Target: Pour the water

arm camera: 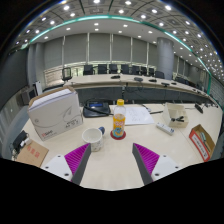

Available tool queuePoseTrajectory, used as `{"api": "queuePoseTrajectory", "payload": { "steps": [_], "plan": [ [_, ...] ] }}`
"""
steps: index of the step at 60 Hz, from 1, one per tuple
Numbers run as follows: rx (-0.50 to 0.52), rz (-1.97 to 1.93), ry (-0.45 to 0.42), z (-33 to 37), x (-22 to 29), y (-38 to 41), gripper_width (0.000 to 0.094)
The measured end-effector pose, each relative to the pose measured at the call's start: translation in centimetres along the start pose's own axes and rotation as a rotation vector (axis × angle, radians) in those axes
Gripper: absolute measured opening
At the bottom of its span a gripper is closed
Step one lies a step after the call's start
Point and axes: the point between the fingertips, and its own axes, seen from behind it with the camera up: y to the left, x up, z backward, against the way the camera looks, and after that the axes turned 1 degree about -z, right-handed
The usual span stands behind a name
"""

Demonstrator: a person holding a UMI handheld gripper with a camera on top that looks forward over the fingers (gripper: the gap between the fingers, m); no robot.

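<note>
While the tool (112, 160) gapes unladen, bottle (119, 119) and cup (93, 137) stand ahead, mid-table (150, 140).

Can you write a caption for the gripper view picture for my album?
Open tongs hover over a table, with a white cup and an orange bottle standing just ahead.

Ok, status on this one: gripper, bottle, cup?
Gripper open, empty. Bottle upright on table, beyond fingers. White cup beside it, nearer. Path clear.
</note>
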Motion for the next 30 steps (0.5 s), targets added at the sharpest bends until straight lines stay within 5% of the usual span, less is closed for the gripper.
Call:
{"api": "queuePoseTrajectory", "payload": {
  "steps": [13, 30],
  "plan": [
    [-0.022, 0.047, 0.018, 12.5, -4.1, 2.0, 0.0861],
    [-0.04, 0.097, 0.036, 18.4, -7.2, 2.3, 0.086]
  ]
}}
